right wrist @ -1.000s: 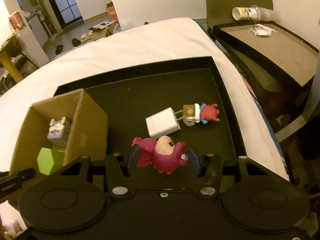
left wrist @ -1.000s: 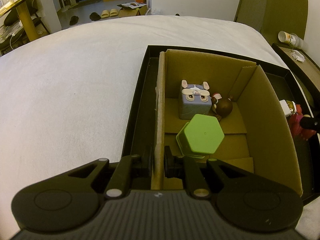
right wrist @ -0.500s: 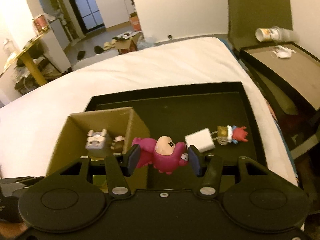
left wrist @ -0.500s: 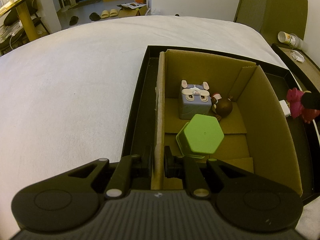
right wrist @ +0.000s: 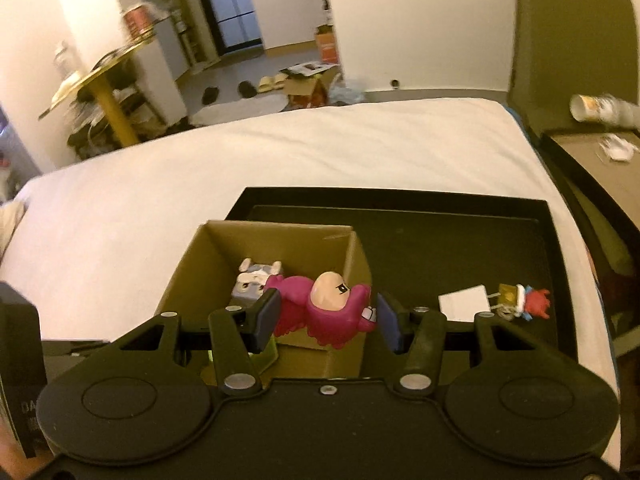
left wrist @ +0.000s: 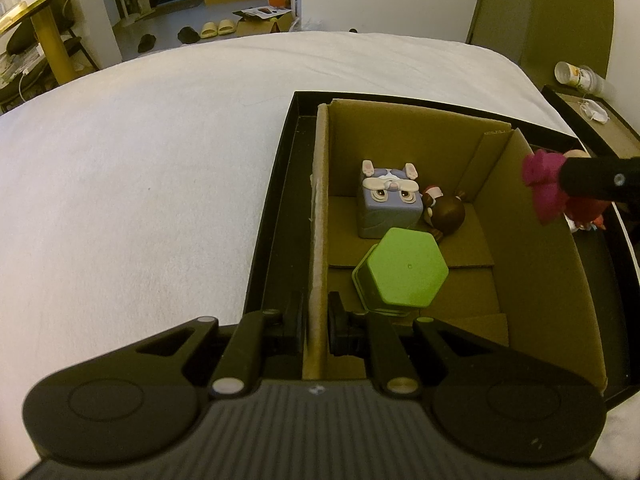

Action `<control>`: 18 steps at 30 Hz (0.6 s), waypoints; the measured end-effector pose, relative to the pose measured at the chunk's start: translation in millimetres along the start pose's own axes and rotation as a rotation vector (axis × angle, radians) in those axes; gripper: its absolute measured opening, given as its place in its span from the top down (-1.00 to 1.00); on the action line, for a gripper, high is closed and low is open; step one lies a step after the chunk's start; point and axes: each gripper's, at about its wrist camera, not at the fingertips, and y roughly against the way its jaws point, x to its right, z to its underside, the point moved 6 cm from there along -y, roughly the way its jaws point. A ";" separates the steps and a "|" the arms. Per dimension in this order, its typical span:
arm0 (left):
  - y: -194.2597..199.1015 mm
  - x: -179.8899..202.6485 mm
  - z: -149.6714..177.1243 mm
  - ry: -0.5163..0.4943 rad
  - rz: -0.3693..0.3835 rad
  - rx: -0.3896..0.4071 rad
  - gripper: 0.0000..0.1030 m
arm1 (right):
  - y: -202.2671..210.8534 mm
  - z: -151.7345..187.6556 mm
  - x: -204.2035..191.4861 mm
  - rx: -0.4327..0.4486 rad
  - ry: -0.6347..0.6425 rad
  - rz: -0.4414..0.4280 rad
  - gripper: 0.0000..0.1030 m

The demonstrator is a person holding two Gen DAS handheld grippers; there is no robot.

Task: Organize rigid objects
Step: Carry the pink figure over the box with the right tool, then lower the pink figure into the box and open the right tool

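My right gripper (right wrist: 326, 318) is shut on a magenta toy figure (right wrist: 324, 310) and holds it above the right wall of the cardboard box (right wrist: 192, 264). The figure also shows in the left wrist view (left wrist: 544, 184). My left gripper (left wrist: 316, 328) is shut on the box's left wall (left wrist: 318, 240). In the box lie a grey-blue rabbit cube (left wrist: 390, 202), a brown round figure (left wrist: 448, 212) and a green hexagonal block (left wrist: 402, 272).
The box stands in a black tray (right wrist: 460, 248) on a white bed (left wrist: 140, 180). A white charger (right wrist: 464, 302) and a small red figure (right wrist: 528, 300) lie on the tray's right side. A side table with a cup (right wrist: 600, 108) stands at the right.
My right gripper has lifted the magenta figure and carried it left from the tray floor to above the box's right wall. My left gripper has held the box wall still.
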 end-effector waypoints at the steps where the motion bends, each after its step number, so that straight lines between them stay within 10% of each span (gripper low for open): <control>1: 0.0 0.2 -0.3 -0.002 -0.001 0.000 0.79 | -0.3 -0.7 -2.2 -0.001 0.007 -0.005 0.00; 18: -2.9 -1.6 0.7 -0.003 0.011 0.001 0.79 | -19.7 6.6 -33.1 -0.053 0.196 0.020 -0.01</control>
